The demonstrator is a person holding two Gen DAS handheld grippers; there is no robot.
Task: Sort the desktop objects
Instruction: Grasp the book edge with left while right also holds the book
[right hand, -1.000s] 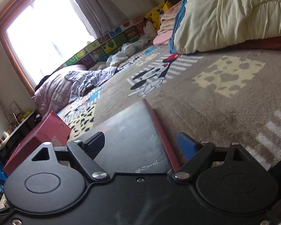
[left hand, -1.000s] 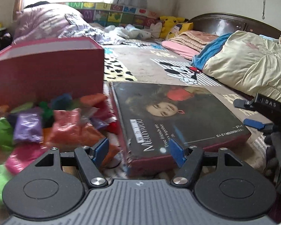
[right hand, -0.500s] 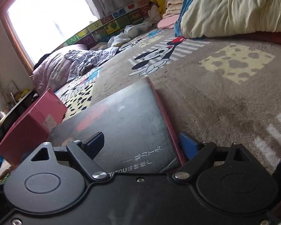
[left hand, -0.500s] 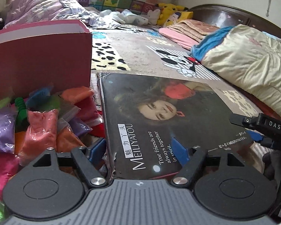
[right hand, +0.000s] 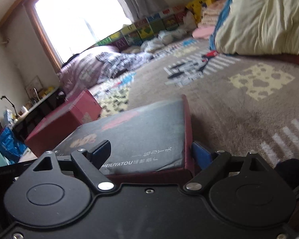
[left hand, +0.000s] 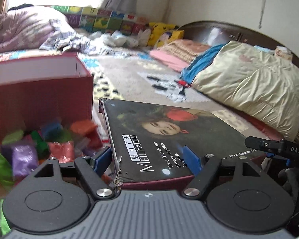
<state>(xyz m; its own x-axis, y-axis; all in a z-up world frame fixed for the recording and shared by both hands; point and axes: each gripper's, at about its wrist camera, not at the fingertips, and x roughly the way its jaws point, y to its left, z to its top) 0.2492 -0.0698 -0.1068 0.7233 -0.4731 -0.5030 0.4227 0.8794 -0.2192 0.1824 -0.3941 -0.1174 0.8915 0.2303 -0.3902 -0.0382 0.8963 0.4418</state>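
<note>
A flat dark box lid (left hand: 169, 137) printed with a woman's face and "MEILIYATOU" is held off the carpet, tilted. My left gripper (left hand: 149, 159) clamps its near left corner, one finger over the top and one outside the left edge. My right gripper (right hand: 151, 153) clamps the lid's right corner (right hand: 149, 131), and shows in the left wrist view (left hand: 275, 147). Several coloured plastic packets (left hand: 41, 145) lie in a heap left of the lid, in front of an open maroon box (left hand: 39, 87).
Patterned carpet (right hand: 239, 103) spreads beyond the lid. A cream quilt (left hand: 249, 87) lies at the right. A purple blanket pile (left hand: 28, 29) and a row of colourful blocks (left hand: 109, 20) sit at the back under the window.
Both grippers have lifted the lid and tipped it up. It has shifted right relative to the packets, and the views have swung upward toward the far wall.
</note>
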